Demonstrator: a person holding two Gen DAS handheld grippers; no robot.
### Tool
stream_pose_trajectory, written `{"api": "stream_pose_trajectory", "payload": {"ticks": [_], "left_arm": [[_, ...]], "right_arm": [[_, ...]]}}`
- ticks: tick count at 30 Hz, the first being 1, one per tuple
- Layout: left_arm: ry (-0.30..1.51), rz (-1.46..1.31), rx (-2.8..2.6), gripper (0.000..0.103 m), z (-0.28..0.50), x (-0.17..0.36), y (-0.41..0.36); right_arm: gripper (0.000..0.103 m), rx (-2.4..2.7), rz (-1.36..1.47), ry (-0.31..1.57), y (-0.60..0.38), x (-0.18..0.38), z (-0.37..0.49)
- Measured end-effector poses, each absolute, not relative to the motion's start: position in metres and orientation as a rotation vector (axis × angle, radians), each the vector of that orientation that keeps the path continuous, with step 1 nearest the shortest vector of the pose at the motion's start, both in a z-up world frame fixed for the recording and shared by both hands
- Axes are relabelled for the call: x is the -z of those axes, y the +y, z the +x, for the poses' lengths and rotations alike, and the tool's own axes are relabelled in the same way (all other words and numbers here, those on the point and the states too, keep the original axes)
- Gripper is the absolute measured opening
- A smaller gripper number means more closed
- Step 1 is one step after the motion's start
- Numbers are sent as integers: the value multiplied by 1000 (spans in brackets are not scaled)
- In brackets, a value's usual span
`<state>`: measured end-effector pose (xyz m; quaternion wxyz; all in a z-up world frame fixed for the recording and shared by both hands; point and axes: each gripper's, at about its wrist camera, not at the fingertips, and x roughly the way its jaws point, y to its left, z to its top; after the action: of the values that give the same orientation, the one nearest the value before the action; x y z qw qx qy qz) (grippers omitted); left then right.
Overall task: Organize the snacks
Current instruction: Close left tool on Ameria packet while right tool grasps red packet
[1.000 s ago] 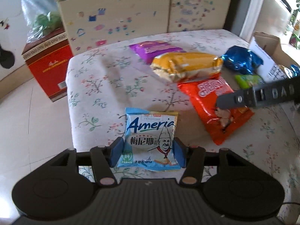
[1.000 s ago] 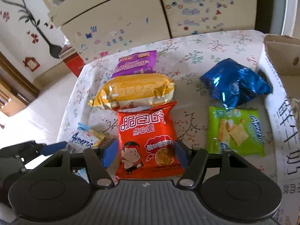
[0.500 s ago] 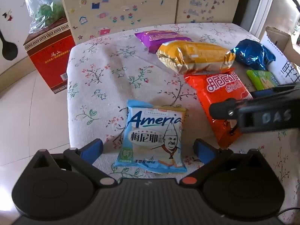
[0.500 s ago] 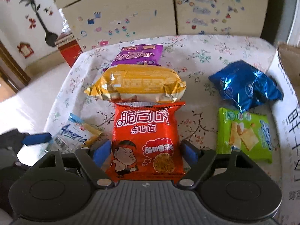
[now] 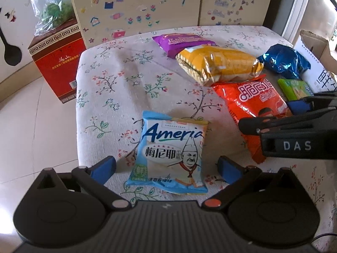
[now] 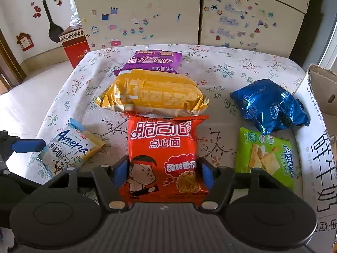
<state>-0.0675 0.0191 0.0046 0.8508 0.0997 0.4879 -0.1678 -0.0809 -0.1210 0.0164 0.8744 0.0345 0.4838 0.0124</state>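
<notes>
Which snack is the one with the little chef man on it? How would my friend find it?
Start at the flowery tablecloth and go to the corner nearest the red box on the floor. The light blue packet lies there alone, apart from the snack row, between the left gripper's open fingers. Only it shows a chef in a tall white hat.

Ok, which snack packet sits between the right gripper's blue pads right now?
The red-orange noodle snack packet, with the cartoon boy, between the closing right gripper pads; the light-blue, yellow, purple, dark-blue and green packets all lie clear of it.
</notes>
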Motion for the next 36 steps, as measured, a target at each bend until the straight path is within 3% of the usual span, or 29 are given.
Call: {"api": "stream_pose_trajectory", "payload": {"ticks": [1, 6, 9, 36], "left_arm": [[1022, 217, 362, 98, -69, -6, 18], [1002, 231, 422, 62, -75, -15, 8], [974, 278, 431, 50, -80, -18, 1], [904, 175, 462, 49, -84, -54, -25]], "right_arm": [[73, -25, 76, 1013, -122, -17, -81], [73, -25, 108, 1024, -126, -19, -85], [73, -23, 128, 1030, -129, -21, -87], [73, 21, 224, 936, -172, -58, -110]]}}
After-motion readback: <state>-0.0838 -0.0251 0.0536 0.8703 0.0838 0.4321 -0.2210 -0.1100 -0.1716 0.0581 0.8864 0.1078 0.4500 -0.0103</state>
